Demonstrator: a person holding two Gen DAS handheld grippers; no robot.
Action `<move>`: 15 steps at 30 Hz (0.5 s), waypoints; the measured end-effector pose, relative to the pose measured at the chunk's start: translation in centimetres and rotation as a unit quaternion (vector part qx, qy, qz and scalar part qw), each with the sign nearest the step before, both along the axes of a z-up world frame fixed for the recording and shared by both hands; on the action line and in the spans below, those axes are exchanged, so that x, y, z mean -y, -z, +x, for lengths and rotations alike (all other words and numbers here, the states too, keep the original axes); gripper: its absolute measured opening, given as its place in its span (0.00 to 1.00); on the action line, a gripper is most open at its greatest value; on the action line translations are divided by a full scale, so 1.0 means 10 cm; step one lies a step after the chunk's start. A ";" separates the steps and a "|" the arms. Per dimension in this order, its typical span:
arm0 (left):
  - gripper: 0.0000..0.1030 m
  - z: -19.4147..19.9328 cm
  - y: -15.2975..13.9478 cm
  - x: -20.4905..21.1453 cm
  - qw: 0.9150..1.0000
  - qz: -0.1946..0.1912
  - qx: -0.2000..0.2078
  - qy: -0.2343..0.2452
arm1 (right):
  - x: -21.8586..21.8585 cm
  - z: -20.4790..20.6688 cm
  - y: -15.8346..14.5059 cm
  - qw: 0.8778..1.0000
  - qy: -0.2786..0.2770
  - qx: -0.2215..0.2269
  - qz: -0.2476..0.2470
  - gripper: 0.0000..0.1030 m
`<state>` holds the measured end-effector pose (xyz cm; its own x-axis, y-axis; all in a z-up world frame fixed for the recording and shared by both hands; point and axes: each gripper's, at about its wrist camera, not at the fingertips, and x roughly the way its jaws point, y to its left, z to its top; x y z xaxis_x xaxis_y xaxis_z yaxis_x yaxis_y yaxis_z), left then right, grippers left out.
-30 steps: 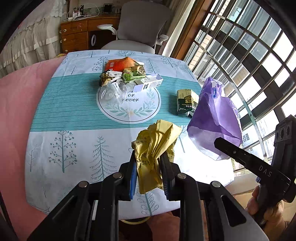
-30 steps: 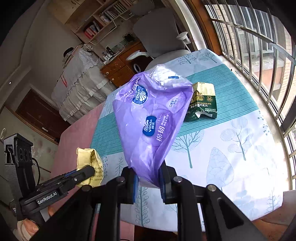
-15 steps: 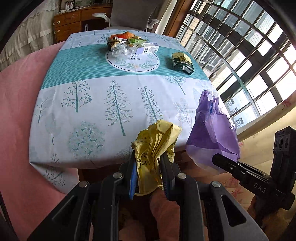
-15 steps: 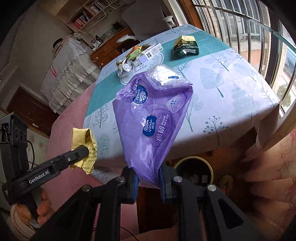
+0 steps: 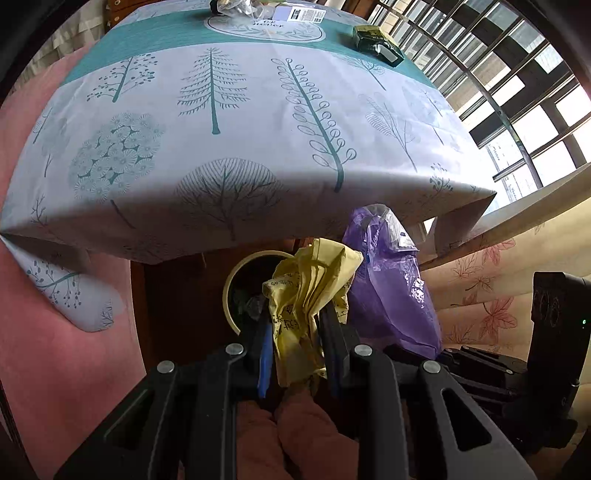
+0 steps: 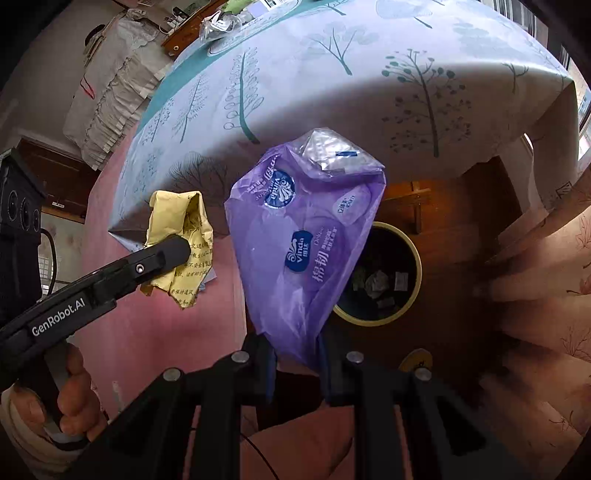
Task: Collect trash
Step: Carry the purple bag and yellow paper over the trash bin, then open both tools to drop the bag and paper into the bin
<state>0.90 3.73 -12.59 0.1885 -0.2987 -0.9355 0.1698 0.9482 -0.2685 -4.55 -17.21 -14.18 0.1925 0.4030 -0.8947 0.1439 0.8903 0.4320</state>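
My left gripper (image 5: 295, 332) is shut on a crumpled yellow paper wrapper (image 5: 308, 291), held below the table's front edge above a round bin (image 5: 236, 280) with a cream rim. My right gripper (image 6: 295, 350) is shut on a purple Vinda plastic bag (image 6: 306, 240), also held beside and above the bin (image 6: 402, 236), which holds several scraps. The wrapper also shows in the right wrist view (image 6: 184, 229), and the purple bag in the left wrist view (image 5: 391, 295). More trash (image 5: 266, 7) and a green chocolate packet (image 5: 376, 38) lie at the table's far end.
The table (image 5: 240, 110) carries a tree-print cloth that overhangs the bin. A pink bedspread (image 5: 74, 369) lies at the left, a floral curtain (image 5: 498, 266) at the right, and windows (image 5: 517, 74) behind.
Both grippers have dropped from table height to below the table's front edge, carrying the wrapper and the bag. The bin has come into view under them.
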 end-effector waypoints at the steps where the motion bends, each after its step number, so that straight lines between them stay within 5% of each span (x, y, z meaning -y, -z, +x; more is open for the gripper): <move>1: 0.21 -0.01 0.14 0.02 1.000 0.006 -0.009 -0.002 | 0.01 -0.02 0.15 1.000 -0.004 -0.010 0.004 0.17; 15: 0.22 0.13 2.15 0.26 0.997 0.043 -0.070 -0.012 | 0.19 0.07 2.39 0.992 0.007 -0.125 -0.026 0.18</move>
